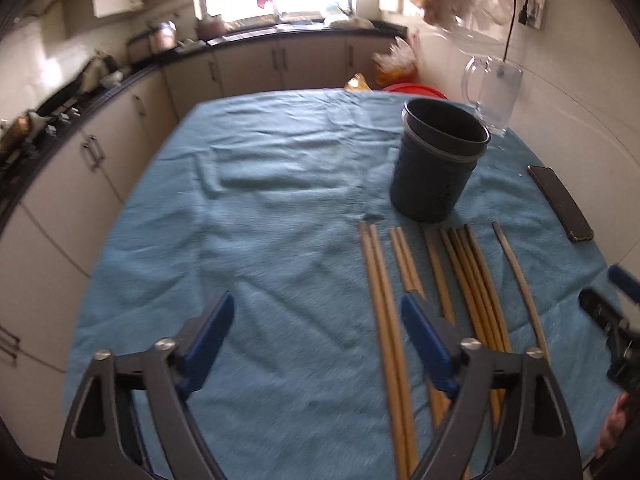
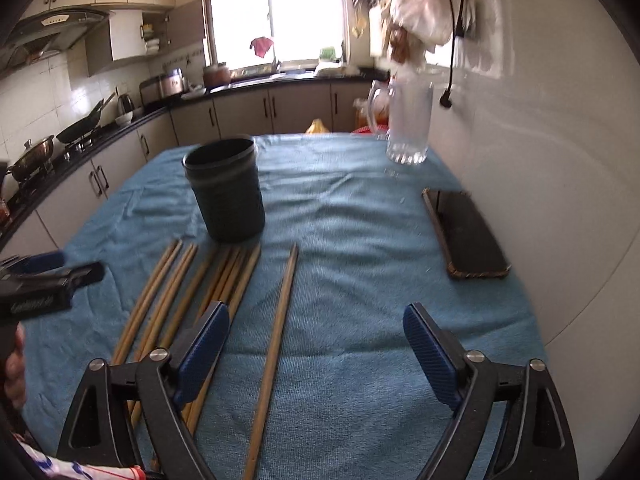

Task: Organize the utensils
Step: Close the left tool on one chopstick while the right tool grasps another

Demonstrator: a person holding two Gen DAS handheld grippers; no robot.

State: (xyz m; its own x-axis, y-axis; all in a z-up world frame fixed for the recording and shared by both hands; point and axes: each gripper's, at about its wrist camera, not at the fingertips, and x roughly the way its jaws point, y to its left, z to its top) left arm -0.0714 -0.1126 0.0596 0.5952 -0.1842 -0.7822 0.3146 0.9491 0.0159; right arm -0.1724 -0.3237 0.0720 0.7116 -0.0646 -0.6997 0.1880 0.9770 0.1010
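The left gripper (image 1: 318,320) hung tilted down over the blue terry tablecloth (image 1: 260,220), its blue-padded jaws apart with nothing between them. The right gripper (image 2: 316,332) tilted down likewise, jaws wide and empty, astride one lone chopstick (image 2: 280,320). A hand (image 2: 14,376) showed at nine o'clock in the right wrist view. The long tan wooden chopsticks (image 1: 476,292) lay flat in a row on the cloth, long axes running near to far, tips toward twelve o'clock. Just beyond them stood the dark round perforated holder (image 1: 438,168), upright. Farther off at two o'clock lay a black phone (image 2: 466,236) and a clear glass mug (image 2: 408,124).
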